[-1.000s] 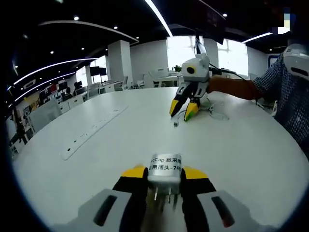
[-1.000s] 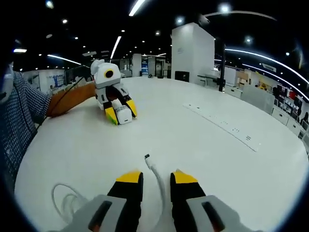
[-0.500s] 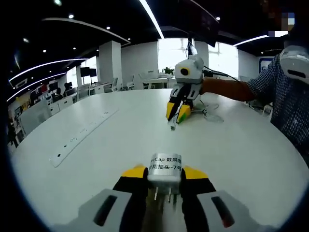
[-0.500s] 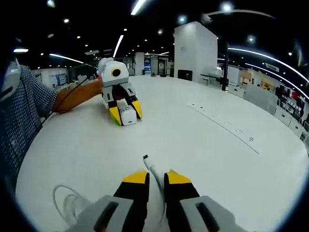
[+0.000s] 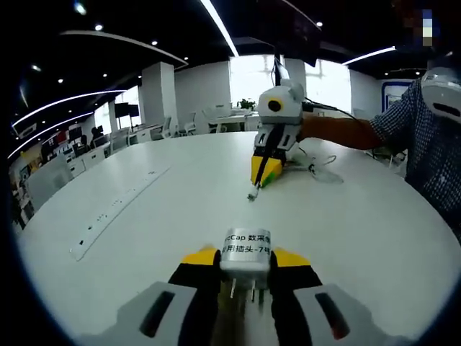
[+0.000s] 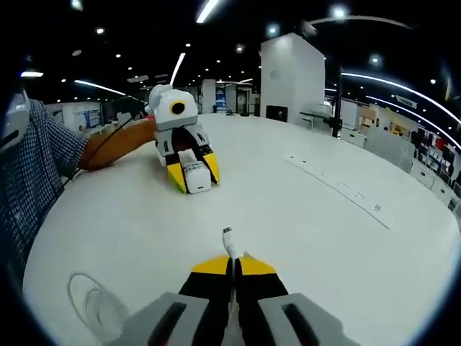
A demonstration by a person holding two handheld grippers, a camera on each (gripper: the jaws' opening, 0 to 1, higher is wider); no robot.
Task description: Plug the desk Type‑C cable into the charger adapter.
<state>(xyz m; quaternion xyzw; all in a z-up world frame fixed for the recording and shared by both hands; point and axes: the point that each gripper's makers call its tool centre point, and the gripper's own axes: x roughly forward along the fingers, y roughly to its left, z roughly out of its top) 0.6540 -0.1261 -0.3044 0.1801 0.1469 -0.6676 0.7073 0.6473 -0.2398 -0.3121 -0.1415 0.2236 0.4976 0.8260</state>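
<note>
While the left gripper [image 5: 245, 261] held the charger adapter [image 5: 245, 251] clamped between its yellow-tipped jaws, prongs toward the camera and printed face outward, the right gripper [image 6: 233, 261] had its jaws pinched tight on the Type-C cable [image 6: 229, 242], whose metal plug stuck out just past the tips. Low over the white round table [image 6: 302, 238], both tools faced each other, well apart. Slack cable lay in a loose coil [image 6: 92, 306] on the table beside the right gripper. Farther off a long power strip [image 5: 115, 211] rested flat, and a person's checked sleeve [image 6: 39, 155] showed at the edge.

Both grasps looked done, so the step in hand was probably bringing the two together. Next, the plug would need aligning with the adapter's port, which I could not see, then a straight push.
</note>
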